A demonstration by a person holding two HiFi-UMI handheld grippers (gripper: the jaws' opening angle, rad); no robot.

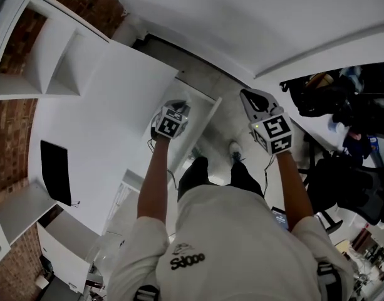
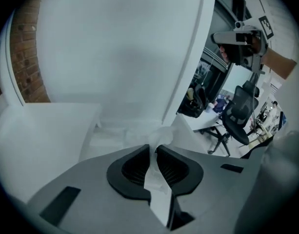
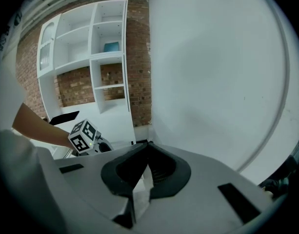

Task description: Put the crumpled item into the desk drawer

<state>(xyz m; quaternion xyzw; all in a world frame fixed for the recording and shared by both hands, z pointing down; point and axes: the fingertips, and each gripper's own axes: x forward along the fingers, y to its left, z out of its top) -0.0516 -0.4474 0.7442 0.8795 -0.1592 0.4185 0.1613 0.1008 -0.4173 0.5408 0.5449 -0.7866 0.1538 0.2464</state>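
1. We are pinching the crumpled item point(image 2: 158, 178), a white wad, between the jaws of the left gripper point(image 2: 153, 149); it is sticking out past the tips.
2. The right gripper point(image 3: 147, 149) is sitting closed and empty.
3. The desk drawer point(image 1: 212, 119) is standing open just below the left gripper; releasing the wad inside seems left.

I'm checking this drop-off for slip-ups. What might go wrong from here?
The left gripper pinches only a thin fold of the crumpled white tissue, so it may slip out early. The gripper sits by the edge of what looks like the open white drawer, so the tissue might land outside.
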